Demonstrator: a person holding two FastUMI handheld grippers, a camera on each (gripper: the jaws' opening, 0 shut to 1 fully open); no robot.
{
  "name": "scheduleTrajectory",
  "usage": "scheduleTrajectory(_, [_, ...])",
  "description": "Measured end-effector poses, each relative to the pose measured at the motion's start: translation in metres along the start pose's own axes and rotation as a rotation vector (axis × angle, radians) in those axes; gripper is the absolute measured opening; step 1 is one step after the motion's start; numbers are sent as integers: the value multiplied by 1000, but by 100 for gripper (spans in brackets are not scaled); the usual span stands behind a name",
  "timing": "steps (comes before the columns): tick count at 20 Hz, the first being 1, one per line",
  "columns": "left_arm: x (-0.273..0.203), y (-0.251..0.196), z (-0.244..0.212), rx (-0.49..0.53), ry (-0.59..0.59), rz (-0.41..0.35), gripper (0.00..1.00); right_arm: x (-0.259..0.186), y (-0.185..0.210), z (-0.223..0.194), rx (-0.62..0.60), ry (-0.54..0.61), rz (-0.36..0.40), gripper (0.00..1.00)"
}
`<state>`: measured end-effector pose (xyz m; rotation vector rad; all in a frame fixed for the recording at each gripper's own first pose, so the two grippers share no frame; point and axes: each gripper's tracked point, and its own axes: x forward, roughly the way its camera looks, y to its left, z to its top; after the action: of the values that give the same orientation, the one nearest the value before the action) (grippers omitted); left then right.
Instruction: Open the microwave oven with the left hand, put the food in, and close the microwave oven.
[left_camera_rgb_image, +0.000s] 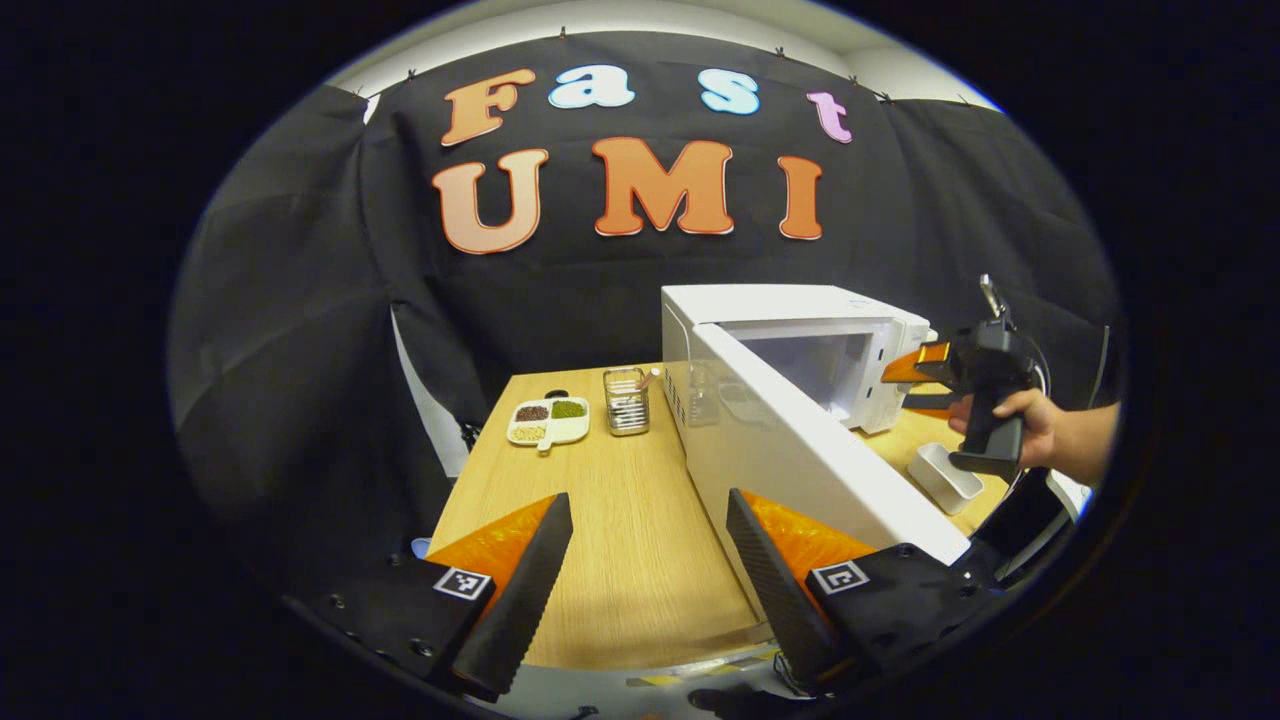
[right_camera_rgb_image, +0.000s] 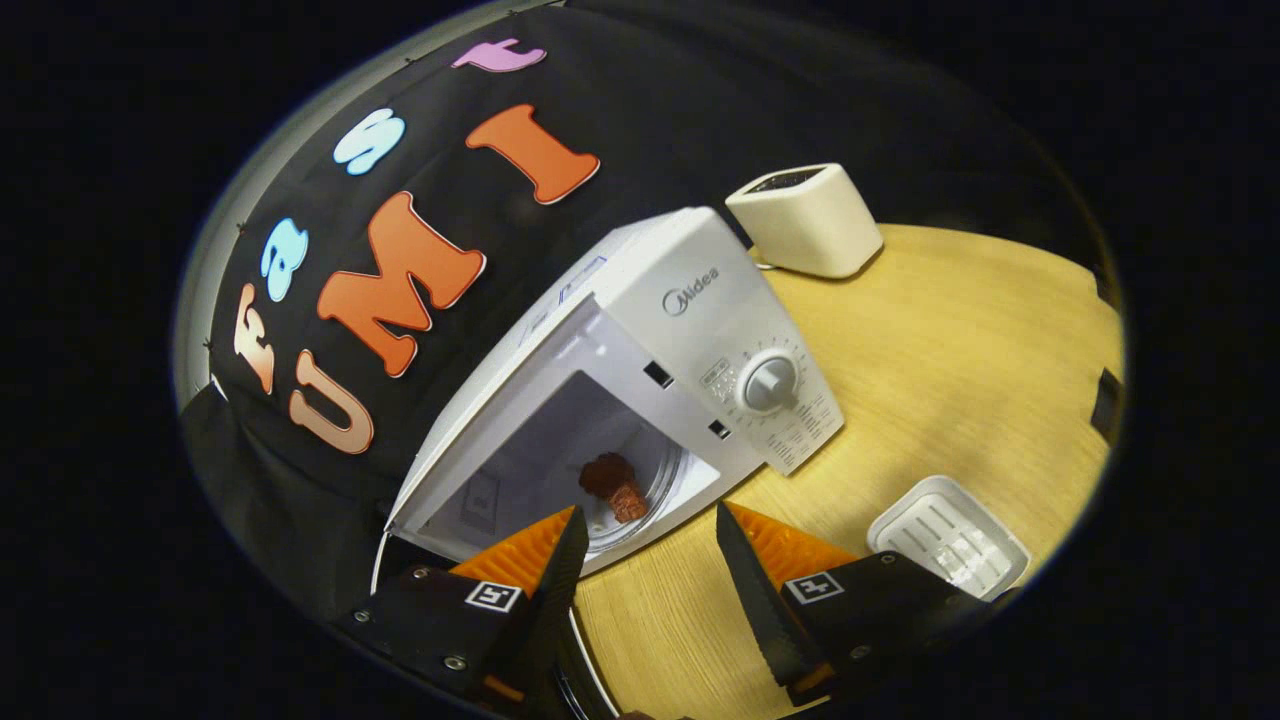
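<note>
One microwave oven (right_camera_rgb_image: 640, 350) is seen on the wooden worktop (left_camera_rgb_image: 620, 510), its door (left_camera_rgb_image: 800, 450) swung wide. One piece of food (right_camera_rgb_image: 612, 485) lies inside on the glass turntable (right_camera_rgb_image: 655, 490). Two grippers are counted: the left gripper (left_camera_rgb_image: 648, 560) and the right gripper (right_camera_rgb_image: 640, 560), both spread apart and empty. One toaster (right_camera_rgb_image: 805, 220), one white tray (right_camera_rgb_image: 945, 535), one divided dish (left_camera_rgb_image: 548, 420) and one glass holder (left_camera_rgb_image: 626, 400) are also present.

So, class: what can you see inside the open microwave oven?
In the right gripper view, a reddish-brown piece of food lies on the round glass plate inside the microwave oven. The right gripper, open, covers the plate's near edge.
</note>
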<state>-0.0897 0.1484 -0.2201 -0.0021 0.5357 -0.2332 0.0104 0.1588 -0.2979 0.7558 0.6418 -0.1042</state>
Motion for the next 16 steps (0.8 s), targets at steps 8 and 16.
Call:
scheduleTrajectory(8, [19,-18,-24,30,45,-104,96,-76,-11,55,-206,-149,-1,81])
scheduleTrajectory(16, [22,-81,-27,93,48,-195,93,-114,-22,89,-312,-213,-2,81])
